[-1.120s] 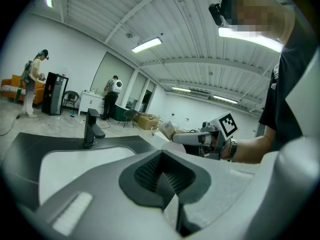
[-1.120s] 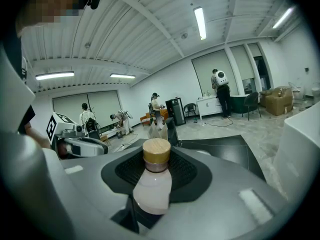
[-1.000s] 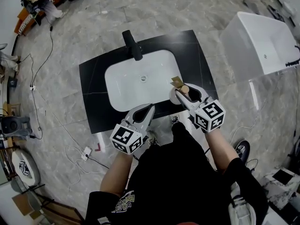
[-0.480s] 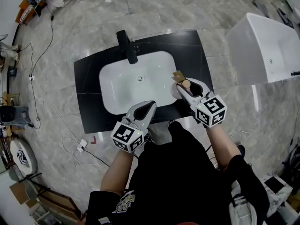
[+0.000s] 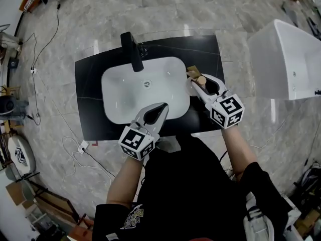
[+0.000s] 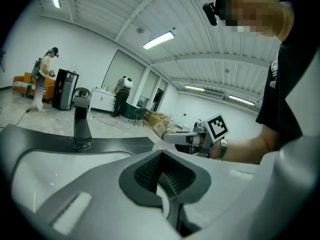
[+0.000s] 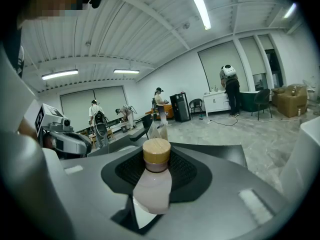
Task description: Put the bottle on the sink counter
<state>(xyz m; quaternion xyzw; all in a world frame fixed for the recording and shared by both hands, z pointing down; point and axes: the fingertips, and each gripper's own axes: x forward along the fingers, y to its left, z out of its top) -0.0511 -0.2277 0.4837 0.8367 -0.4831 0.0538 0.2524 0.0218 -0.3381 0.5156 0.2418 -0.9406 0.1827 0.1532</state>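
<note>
One brown packet (image 5: 191,73) stands beyond the bottle (image 7: 152,181) clamped by right gripper (image 5: 200,85); left gripper (image 5: 159,108) jaws closed.

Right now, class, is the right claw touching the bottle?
Touching. The right gripper view shows the right claw closed around the bottle, with its ribbed pads pressed against both sides of the neck and no gap.

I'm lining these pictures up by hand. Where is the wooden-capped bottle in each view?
Head view: bottle right of the white basin, at the tips of the right gripper.
Left gripper view: not made out; only the right gripper's side shows, at centre right.
Right gripper view: dead centre, upright, clamped between the jaws.
Shared landmark: the black sink counter.
</note>
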